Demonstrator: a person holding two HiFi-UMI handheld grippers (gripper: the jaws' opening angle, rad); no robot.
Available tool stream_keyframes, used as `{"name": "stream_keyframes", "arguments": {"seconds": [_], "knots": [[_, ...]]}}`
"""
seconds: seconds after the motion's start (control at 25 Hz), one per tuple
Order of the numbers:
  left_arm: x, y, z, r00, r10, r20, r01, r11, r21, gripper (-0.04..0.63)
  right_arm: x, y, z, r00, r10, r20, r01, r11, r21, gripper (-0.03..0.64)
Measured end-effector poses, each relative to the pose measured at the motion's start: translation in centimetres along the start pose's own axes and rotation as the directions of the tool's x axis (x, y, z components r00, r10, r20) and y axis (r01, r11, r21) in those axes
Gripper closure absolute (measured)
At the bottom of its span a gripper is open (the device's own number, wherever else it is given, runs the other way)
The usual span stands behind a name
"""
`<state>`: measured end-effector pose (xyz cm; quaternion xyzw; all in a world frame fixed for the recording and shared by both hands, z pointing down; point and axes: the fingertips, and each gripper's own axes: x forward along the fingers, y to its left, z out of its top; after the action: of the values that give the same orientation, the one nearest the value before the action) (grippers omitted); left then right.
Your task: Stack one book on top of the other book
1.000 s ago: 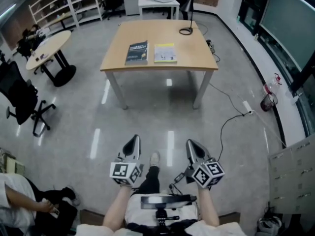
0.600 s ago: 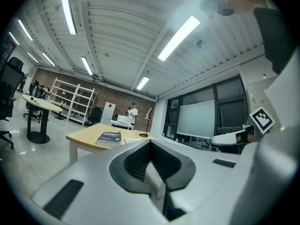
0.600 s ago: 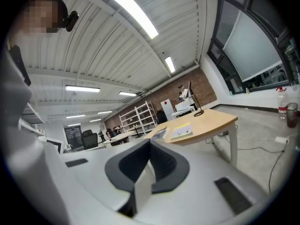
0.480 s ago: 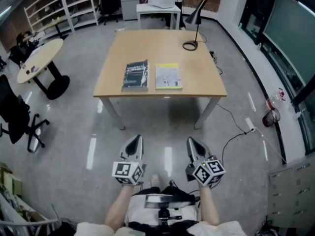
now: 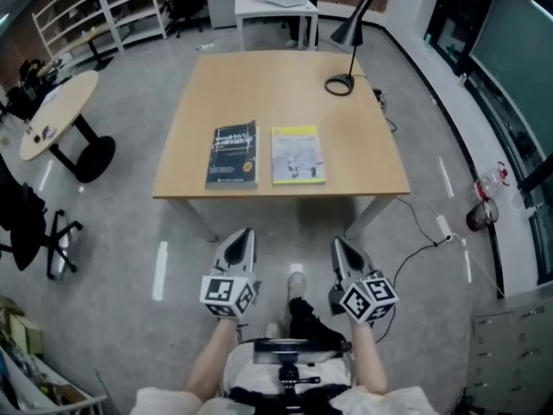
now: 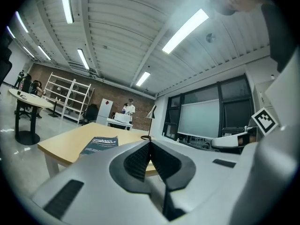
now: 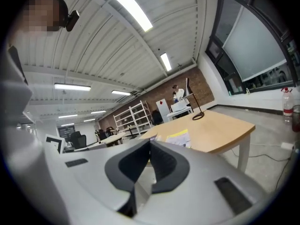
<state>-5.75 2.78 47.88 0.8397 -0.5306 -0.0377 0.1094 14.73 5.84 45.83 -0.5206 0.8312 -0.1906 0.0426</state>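
Your left gripper and right gripper are clenched empty, and in their own views the jaws partly cut off the dark book and yellow book by the table's near edge.

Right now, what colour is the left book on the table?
Dark, near black, with pale cover print: the left book shows best in the head view.

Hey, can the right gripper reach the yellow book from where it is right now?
Probably not yet. The right gripper hangs over the floor, short of the table, with its jaws shut. Nothing blocks the way: the yellow book lies flat near the table's front edge, beside the dark book.
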Motion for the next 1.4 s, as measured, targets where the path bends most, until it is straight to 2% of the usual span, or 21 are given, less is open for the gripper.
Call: {"name": "stream_keyframes", "arguments": {"seconds": [0.28, 0.44, 0.52, 0.64, 0.84, 1.04, 1.12, 1.2, 1.28, 1.4], "knots": [[12.0, 1.7, -2.3, 0.997, 0.025, -0.079, -0.024, 1.000, 0.015, 0.589, 10.1, -7.6, 1.9, 0.998, 0.015, -0.066, -0.018, 0.999, -0.041, 0.614], [18.2, 2.6, -4.0, 0.991, 0.060, -0.120, -0.053, 0.997, 0.055, 0.589, 15.6, -10.9, 1.1, 0.988, 0.046, -0.146, -0.054, 0.997, -0.050, 0.614], [20.8, 3.0, -5.1, 0.983, 0.067, -0.168, -0.055, 0.995, 0.079, 0.589, 18.3, -12.1, 0.2, 0.979, 0.050, -0.195, -0.061, 0.997, -0.046, 0.615], [24.2, 3.6, -7.7, 0.954, 0.072, -0.291, -0.054, 0.996, 0.072, 0.589, 21.7, -13.9, -1.9, 0.957, 0.044, -0.288, -0.050, 0.999, -0.013, 0.614], [28.4, 5.2, -12.3, 0.874, 0.083, -0.478, -0.075, 0.997, 0.036, 0.589, 26.3, -16.8, -5.3, 0.901, -0.001, -0.434, -0.006, 1.000, -0.015, 0.614], [29.8, 6.4, -14.5, 0.816, 0.095, -0.570, -0.093, 0.995, 0.034, 0.589, 28.8, -18.1, -6.9, 0.853, -0.025, -0.521, 0.005, 0.999, -0.040, 0.615], [30.1, 6.7, -15.7, 0.783, 0.078, -0.616, -0.088, 0.996, 0.014, 0.589, 29.4, -18.8, -7.3, 0.839, -0.039, -0.543, 0.021, 0.999, -0.038, 0.614], [30.3, 6.8, -16.6, 0.756, 0.050, -0.653, -0.063, 0.998, 0.003, 0.589, 29.7, -19.4, -8.5, 0.810, -0.052, -0.585, 0.037, 0.999, -0.037, 0.615], [30.1, 6.8, -16.8, 0.748, 0.035, -0.663, -0.052, 0.999, -0.006, 0.589, 29.7, -19.7, -9.7, 0.782, -0.056, -0.621, 0.036, 0.998, -0.044, 0.614], [30.2, 6.8, -16.7, 0.766, 0.034, -0.642, -0.077, 0.996, -0.038, 0.589, 29.7, -19.9, -10.0, 0.772, -0.046, -0.634, 0.041, 0.999, -0.021, 0.615]]}}
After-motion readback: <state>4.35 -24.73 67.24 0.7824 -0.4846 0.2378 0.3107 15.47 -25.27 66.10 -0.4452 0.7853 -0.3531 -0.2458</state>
